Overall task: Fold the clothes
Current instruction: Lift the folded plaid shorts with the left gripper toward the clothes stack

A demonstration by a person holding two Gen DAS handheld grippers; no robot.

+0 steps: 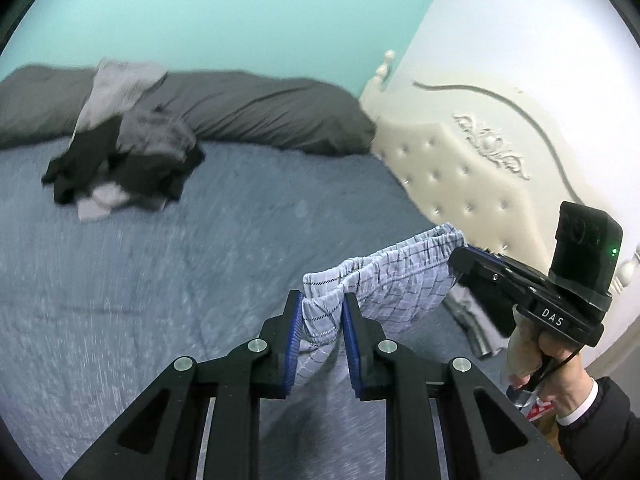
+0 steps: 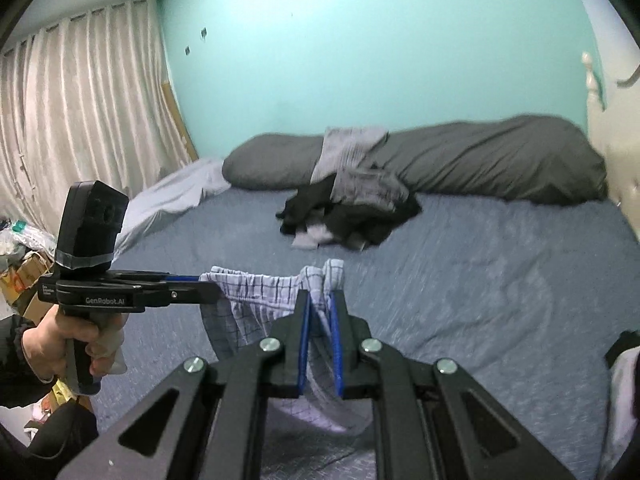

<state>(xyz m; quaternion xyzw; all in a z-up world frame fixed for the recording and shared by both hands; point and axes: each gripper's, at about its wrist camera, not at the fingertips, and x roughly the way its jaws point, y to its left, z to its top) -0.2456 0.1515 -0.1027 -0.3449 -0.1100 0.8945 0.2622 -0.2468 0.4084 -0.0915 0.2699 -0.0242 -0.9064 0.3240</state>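
A light blue checked garment with an elastic waistband hangs in the air above the blue bed cover, stretched between my two grippers. My left gripper is shut on one end of the waistband. My right gripper is shut on the other end. The right gripper also shows in the left wrist view, at the right. The left gripper shows in the right wrist view, at the left. The rest of the garment droops below the jaws.
A heap of grey and black clothes lies at the far side of the bed, against long dark grey pillows. A cream tufted headboard stands at the right. Curtains and floor clutter are at the left.
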